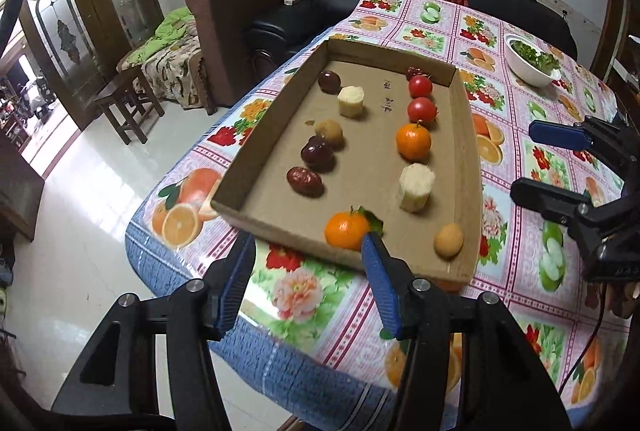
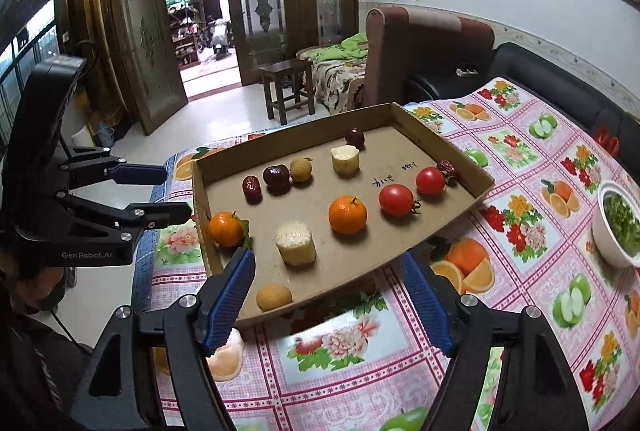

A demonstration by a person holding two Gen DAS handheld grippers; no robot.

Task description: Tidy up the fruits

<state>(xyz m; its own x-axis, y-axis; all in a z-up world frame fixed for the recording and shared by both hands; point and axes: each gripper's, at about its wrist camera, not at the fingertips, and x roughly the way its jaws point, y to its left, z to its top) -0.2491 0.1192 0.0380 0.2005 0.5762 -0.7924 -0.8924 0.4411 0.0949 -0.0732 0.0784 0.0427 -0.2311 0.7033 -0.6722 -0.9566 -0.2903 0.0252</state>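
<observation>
A shallow cardboard tray (image 1: 468,159) (image 2: 202,199) lies on the fruit-print tablecloth. In it are two mandarins (image 1: 413,141) (image 2: 347,214), two tomatoes (image 1: 421,110) (image 2: 396,200), two pale cut cylinders (image 1: 416,187) (image 2: 296,243), several dark red dates (image 1: 305,181) (image 2: 251,188) and two tan longans (image 1: 449,240) (image 2: 274,297). My left gripper (image 1: 307,243) (image 2: 176,193) stands open at the tray's near corner, its right pad beside the leafy mandarin (image 1: 346,231) (image 2: 226,229). My right gripper (image 2: 326,259) (image 1: 536,163) is open over the tray's long edge, empty.
A white bowl of greens (image 1: 530,61) (image 2: 618,227) stands on the table beyond the tray. The table's edge (image 1: 180,271) drops to a tiled floor. A brown armchair (image 1: 240,3), a black sofa and a wooden stool (image 2: 288,87) stand behind. A person's shoulder (image 2: 36,351) shows at lower left.
</observation>
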